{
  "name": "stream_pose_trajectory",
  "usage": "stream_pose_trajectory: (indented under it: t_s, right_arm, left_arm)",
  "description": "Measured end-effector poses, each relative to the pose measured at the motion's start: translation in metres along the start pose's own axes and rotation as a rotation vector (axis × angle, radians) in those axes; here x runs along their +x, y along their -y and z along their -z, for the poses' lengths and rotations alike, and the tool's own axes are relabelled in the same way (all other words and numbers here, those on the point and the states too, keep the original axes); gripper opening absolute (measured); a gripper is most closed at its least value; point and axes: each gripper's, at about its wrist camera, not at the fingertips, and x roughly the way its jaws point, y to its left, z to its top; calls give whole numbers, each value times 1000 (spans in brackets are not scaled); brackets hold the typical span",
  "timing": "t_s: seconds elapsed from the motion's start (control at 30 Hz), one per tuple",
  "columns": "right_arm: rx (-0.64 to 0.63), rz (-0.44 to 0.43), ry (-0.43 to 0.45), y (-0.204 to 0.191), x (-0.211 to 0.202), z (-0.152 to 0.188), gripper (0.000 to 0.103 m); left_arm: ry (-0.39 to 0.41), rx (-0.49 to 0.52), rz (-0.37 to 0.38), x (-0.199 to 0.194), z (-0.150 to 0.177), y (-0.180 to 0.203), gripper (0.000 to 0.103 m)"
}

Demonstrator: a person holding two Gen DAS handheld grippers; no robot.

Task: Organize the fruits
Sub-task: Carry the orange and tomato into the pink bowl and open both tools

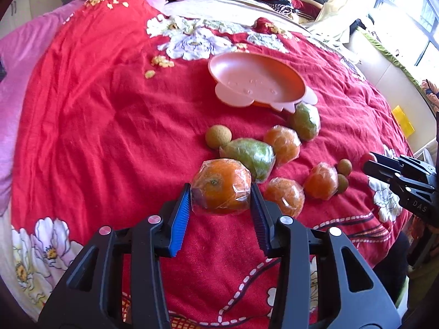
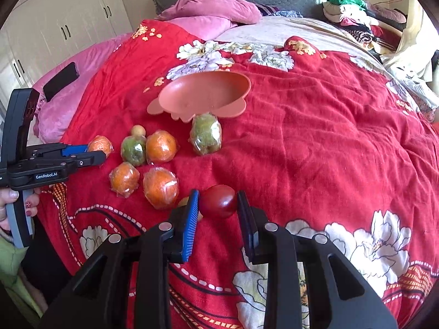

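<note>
My left gripper [image 1: 221, 192] is shut on a plastic-wrapped orange [image 1: 221, 189], with a blue pad on each side of it; it also shows in the right wrist view [image 2: 100, 144]. My right gripper [image 2: 218, 203] is shut on a dark red tomato [image 2: 218, 201]. A pink fruit bowl [image 1: 258, 82] stands empty on the red bedspread, also seen from the right wrist [image 2: 203, 96]. Several wrapped oranges [image 2: 160, 189], wrapped green fruits [image 1: 251, 156] and small brown round fruits [image 1: 218, 136] lie in front of the bowl.
The red flowered bedspread [image 1: 109, 109] covers a bed. Pink pillows [image 2: 208, 8] and a dark phone [image 2: 61, 81] lie at the far left. Folded clothes [image 2: 354, 13] are piled at the back right. A window [image 1: 411, 13] is at the right.
</note>
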Motion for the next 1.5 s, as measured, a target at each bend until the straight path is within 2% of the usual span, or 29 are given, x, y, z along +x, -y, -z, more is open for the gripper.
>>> stream_pose_trajectory:
  t_s: [0.3,0.67,1.07,1.5]
  right_arm:
    - [-47,-22,47,-11,0,-36,27]
    - [-82,-26,79,-8,20,-82,27]
    - [-121,-19,56,-4,49,-102,27]
    - [-178,-5,-1,-8,86,-114,27]
  left_arm:
    - [29,17,-19,-8,-22,7,34]
    - [40,37,-22,10,-63,19,34]
    - [6,55,-28,44,-87,25,34]
    - [-19,49,2,69,-107,25,34]
